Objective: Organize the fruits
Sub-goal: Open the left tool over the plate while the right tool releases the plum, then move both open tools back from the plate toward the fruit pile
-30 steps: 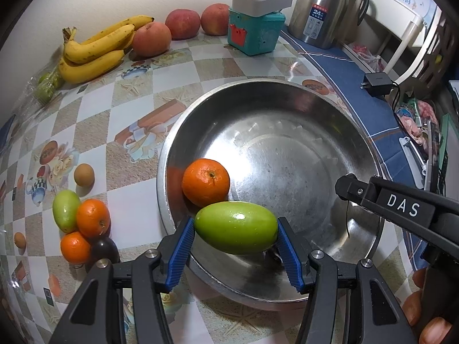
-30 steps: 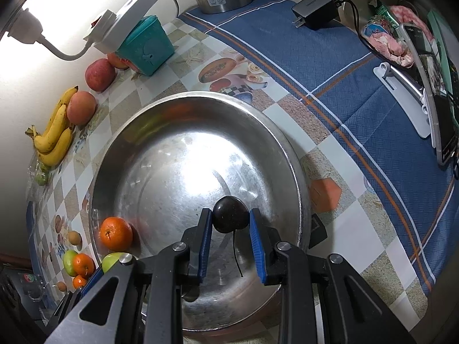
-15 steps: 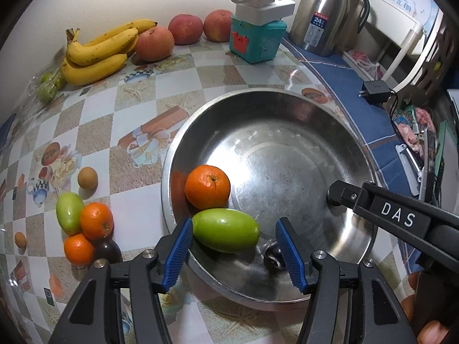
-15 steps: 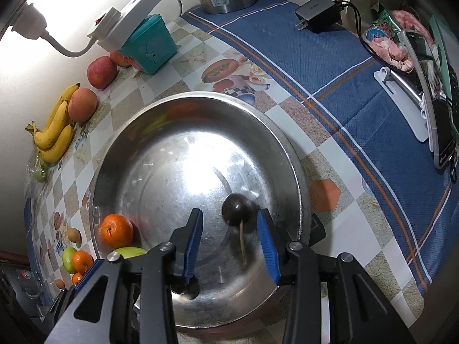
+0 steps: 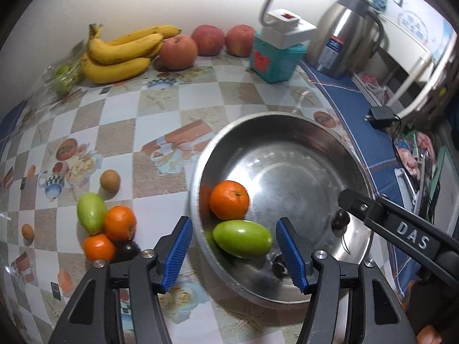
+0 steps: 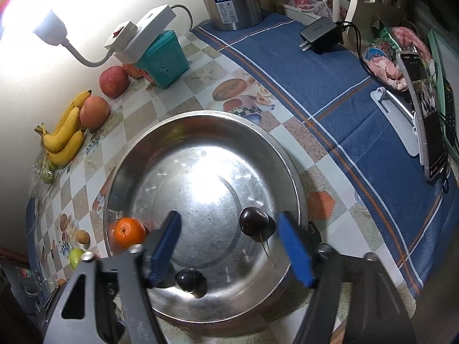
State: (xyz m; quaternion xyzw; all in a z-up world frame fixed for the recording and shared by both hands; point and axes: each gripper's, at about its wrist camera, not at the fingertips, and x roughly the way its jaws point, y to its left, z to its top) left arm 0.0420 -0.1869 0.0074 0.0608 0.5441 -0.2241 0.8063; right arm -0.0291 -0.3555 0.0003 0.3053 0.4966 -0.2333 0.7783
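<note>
A steel bowl (image 5: 289, 123) holds an orange (image 5: 229, 199), a green oval fruit (image 5: 242, 238) and two dark cherries (image 6: 253, 225) (image 6: 190, 281). My left gripper (image 5: 233, 253) is open and empty, its blue pads either side of the green fruit, above the bowl's near rim. My right gripper (image 6: 232, 246) is open and empty above the bowl (image 6: 160, 132); one cherry lies near its right pad. A cluster of a green fruit (image 5: 91, 213), two oranges (image 5: 120, 222) and a dark fruit (image 5: 126, 252) sits on the table left of the bowl.
Bananas (image 5: 120, 54) and three apples (image 5: 178, 51) lie along the back wall. A teal box with a white lamp base (image 5: 275, 54) and a steel kettle (image 5: 341, 40) stand behind the bowl. A charger (image 6: 321, 34) and a phone (image 6: 427, 109) lie on the blue cloth.
Both grippers opened. The left let the green fruit go into the bowl beside the orange; the right let a cherry go into the bowl. Both drew back and up.
</note>
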